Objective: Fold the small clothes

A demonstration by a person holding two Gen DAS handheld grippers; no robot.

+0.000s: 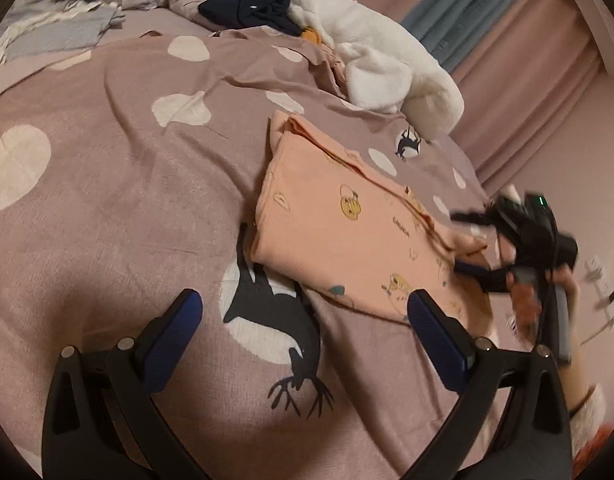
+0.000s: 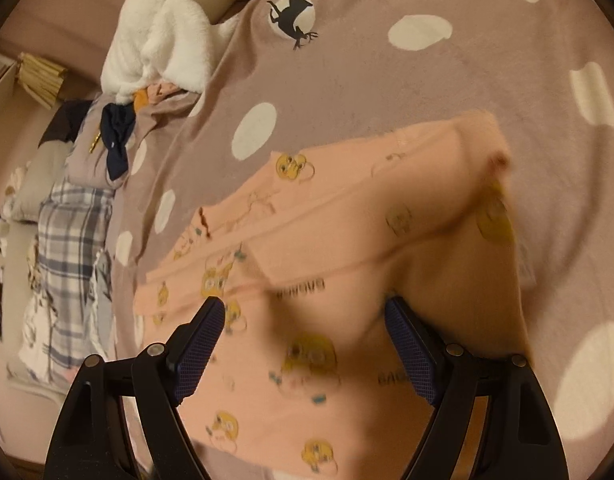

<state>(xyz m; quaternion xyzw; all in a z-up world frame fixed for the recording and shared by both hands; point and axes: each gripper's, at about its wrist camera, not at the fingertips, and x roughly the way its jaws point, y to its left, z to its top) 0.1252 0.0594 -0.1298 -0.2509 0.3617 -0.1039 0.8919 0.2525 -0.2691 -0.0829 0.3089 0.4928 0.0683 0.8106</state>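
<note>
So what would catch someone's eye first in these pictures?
The peach shirt with yellow cartoon prints, lying partly folded on the mauve spotted bedsheet. Next, the open left gripper hovering near its edge, and the fluffy white blanket heaped beyond the shirt.

Ahead of the left gripper (image 1: 305,312), the bedsheet (image 1: 119,184) is matt woven cotton, softly creased, its pale dots and black deer printed flat. Under the right gripper (image 2: 305,320), the peach garment (image 2: 307,360) is thin smooth knit cloth with printed cartoon figures, matt. Far beyond the tongs, the white blanket (image 1: 379,52) looks plush and fleecy. The tongs' arms are semi-gloss black plastic with metal rivets; their blue pads (image 2: 197,352) show a fine rough grid.
</note>
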